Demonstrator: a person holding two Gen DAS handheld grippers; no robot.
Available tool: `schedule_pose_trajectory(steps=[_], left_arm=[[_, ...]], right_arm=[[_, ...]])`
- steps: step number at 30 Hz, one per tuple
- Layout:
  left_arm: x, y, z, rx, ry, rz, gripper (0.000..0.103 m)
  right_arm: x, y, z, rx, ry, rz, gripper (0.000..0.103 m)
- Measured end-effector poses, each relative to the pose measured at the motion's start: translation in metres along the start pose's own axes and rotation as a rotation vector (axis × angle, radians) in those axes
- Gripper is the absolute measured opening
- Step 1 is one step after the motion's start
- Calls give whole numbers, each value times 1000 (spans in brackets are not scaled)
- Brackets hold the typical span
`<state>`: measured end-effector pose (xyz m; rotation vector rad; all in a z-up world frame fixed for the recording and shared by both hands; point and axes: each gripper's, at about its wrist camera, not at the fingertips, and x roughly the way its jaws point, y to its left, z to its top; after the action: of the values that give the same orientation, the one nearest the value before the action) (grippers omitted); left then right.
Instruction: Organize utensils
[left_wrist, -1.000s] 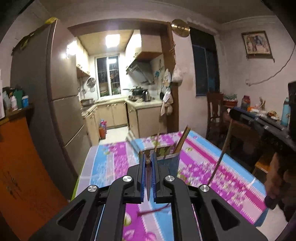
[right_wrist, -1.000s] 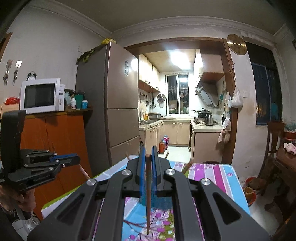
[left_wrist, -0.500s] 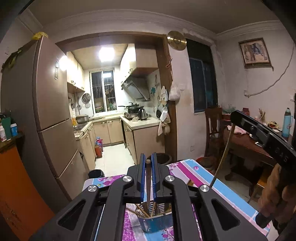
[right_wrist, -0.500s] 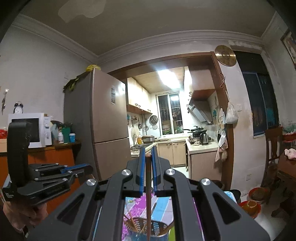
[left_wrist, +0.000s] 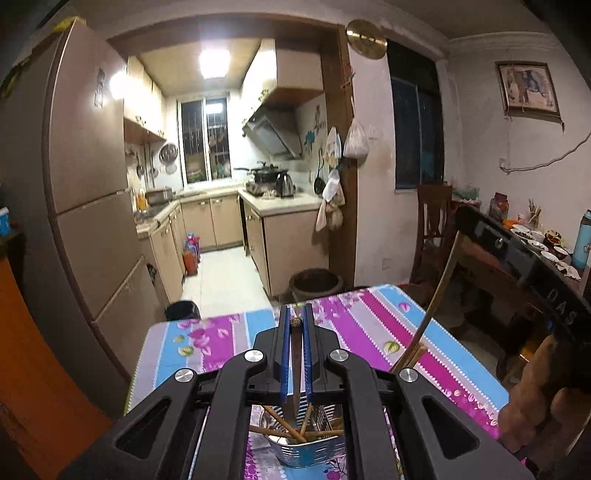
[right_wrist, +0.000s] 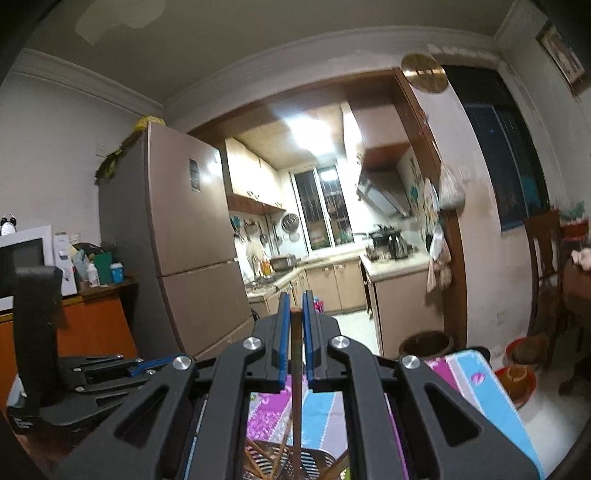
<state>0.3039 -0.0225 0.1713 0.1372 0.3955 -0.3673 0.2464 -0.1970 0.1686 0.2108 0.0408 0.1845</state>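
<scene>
My left gripper (left_wrist: 295, 325) is shut on a dark wooden chopstick (left_wrist: 296, 365) that hangs down into a perforated metal utensil holder (left_wrist: 310, 448) with several chopsticks in it. My right gripper (right_wrist: 295, 302) is shut on a brown chopstick (right_wrist: 296, 391) that points down into the same holder (right_wrist: 269, 461). In the left wrist view the right gripper's body (left_wrist: 517, 254) shows at the right with its pale chopstick (left_wrist: 432, 310) slanting down toward the holder. The left gripper's body (right_wrist: 85, 384) shows at the left of the right wrist view.
The holder stands on a table with a pink, blue and purple floral cloth (left_wrist: 369, 332). A tall fridge (left_wrist: 85, 184) stands on the left, a kitchen beyond. A dark side table with bowls (left_wrist: 535, 243) and a chair (left_wrist: 432, 229) are to the right. A clay pot (left_wrist: 314, 286) sits on the floor.
Both grippers rose above the holder and tilted up, each keeping its chopstick; the chopsticks now point down into the holder, which sits directly below the jaws.
</scene>
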Motion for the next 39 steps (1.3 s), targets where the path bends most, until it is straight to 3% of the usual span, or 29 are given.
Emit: schedule_pose_trajectory(steps=[8, 19, 20, 21, 23, 25, 29, 34, 36, 39], left_arm=[[32, -1, -19, -6, 62, -2, 7], [55, -6, -49, 13, 101, 85, 8], [56, -7, -51, 18, 101, 99, 8], [57, -8, -52, 27, 103, 107, 8], [60, -6, -56, 37, 108, 125, 10], [60, -4, -58, 32, 103, 150, 19], [53, -4, -55, 46, 72, 186, 23], [25, -2, -50, 69, -1, 268, 38], [7, -3, -51, 70, -34, 302, 48], [-21, -6, -58, 91, -93, 351, 76]], right_arm=[[26, -16, -38, 72, 102, -12, 5], [43, -13, -71, 48, 195, -30, 8], [43, -13, -72, 36, 198, -41, 17], [42, -13, -72, 28, 193, -49, 36], [37, -15, -71, 19, 170, -62, 58], [32, -15, -69, 7, 151, -69, 58], [15, -19, -58, -30, 100, -89, 58], [-17, -21, -44, -83, 31, -111, 58], [-37, -22, -40, -99, 0, -123, 69], [-70, -20, -37, -113, -46, -128, 89]])
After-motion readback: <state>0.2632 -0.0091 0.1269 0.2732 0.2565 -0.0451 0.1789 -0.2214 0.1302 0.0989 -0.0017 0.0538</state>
